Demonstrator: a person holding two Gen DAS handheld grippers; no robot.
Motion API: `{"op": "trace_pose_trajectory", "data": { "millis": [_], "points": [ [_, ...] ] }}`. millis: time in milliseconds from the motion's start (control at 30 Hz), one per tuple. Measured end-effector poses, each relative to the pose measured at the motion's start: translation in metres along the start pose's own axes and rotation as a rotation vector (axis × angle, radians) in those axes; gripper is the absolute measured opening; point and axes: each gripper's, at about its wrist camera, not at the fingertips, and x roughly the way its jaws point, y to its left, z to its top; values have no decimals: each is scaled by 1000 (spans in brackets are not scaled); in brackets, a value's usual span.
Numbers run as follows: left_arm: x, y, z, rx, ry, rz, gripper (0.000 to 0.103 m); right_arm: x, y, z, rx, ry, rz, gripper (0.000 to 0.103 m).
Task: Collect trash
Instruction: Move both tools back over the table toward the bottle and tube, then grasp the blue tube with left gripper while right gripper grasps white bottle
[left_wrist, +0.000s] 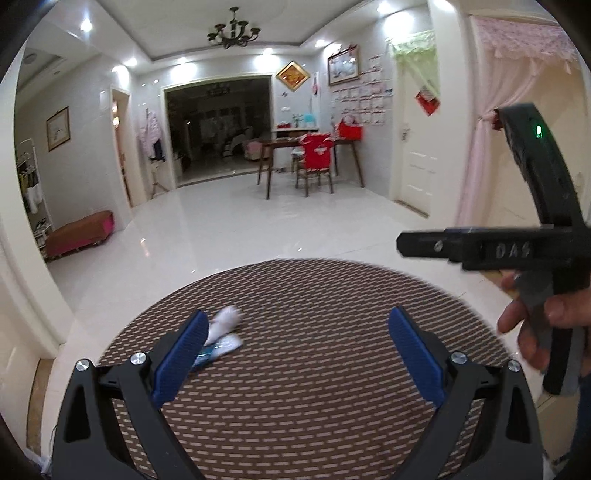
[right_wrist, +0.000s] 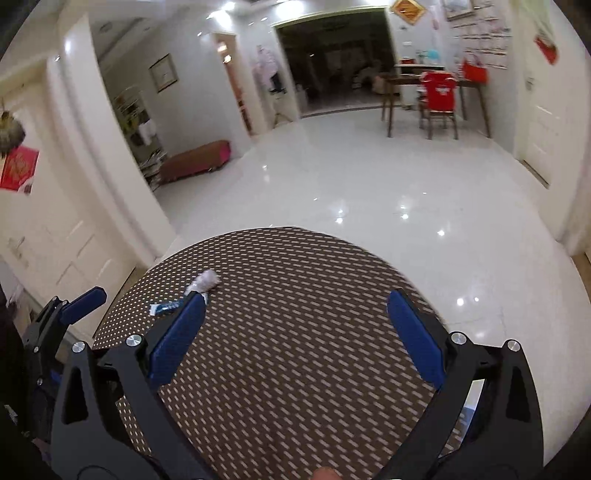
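A crumpled white tissue (left_wrist: 226, 320) and a blue-and-white wrapper (left_wrist: 218, 350) lie together on the round brown woven table (left_wrist: 314, 369). My left gripper (left_wrist: 295, 354) hovers above the table, open and holding nothing, and its left pad hides part of the trash. In the right wrist view the same tissue (right_wrist: 204, 281) and wrapper (right_wrist: 166, 306) lie just beyond the left fingertip of my right gripper (right_wrist: 295, 339), which is open and holds nothing. The left gripper (right_wrist: 79, 301) shows at the far left edge. The right gripper's black body (left_wrist: 517, 247) is seen in a hand at the right.
Glossy white floor (right_wrist: 369, 184) surrounds the table. A dining table with a red-covered chair (left_wrist: 317, 158) stands far back. A low brown bench (left_wrist: 79, 234) sits by the left wall. A pink curtain (left_wrist: 487, 158) hangs at the right.
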Motion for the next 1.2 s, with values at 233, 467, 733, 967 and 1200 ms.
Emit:
{"op": "trace_pose_trajectory", "data": {
  "millis": [233, 467, 733, 967, 1200],
  "points": [
    [37, 65, -14, 26, 87, 54, 96, 77, 44, 14, -73, 98, 63, 97],
    [83, 96, -42, 54, 223, 41, 96, 135, 60, 14, -96, 162, 84, 97],
    [118, 112, -49, 20, 348, -77, 46, 176, 72, -2, -138, 240, 94, 97],
    [111, 116, -48, -12, 339, -104, 14, 198, 107, -2, -271, 280, 109, 97],
    [115, 128, -54, -48, 339, -130, 14, 238, 133, 3, -295, 314, 165, 97]
  ]
}}
